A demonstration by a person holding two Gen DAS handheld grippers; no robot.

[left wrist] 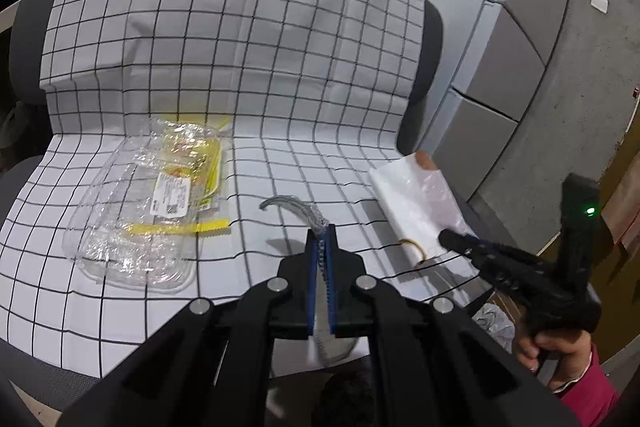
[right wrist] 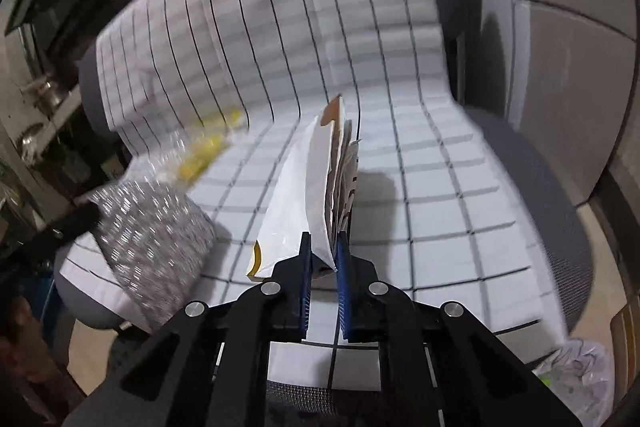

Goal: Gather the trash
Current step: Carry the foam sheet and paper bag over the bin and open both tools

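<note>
Right wrist view: a white paper wrapper (right wrist: 316,187) is pinched at its near end by the right hand-held gripper (right wrist: 322,259).

The wrapper is held between the narrowed blue pads, its long axis running straight ahead of the jaws and tilted upward off the checked cloth (right wrist: 440,187) that is draped over the chair (right wrist: 560,227). One wrapper is counted there, with crumpled paper layers seen along its right side. To the left of it, a silvery, blurred bag (right wrist: 160,239) is gripped by the left hand-held gripper (left wrist: 322,239), whose jaws are fully closed on it. Further left and ahead, one clear plastic tray (left wrist: 140,219) with yellow packaging is left lying on the cloth; it is judged nearer to the left hand-held gripper. Two hand-held grippers are in use.
</note>
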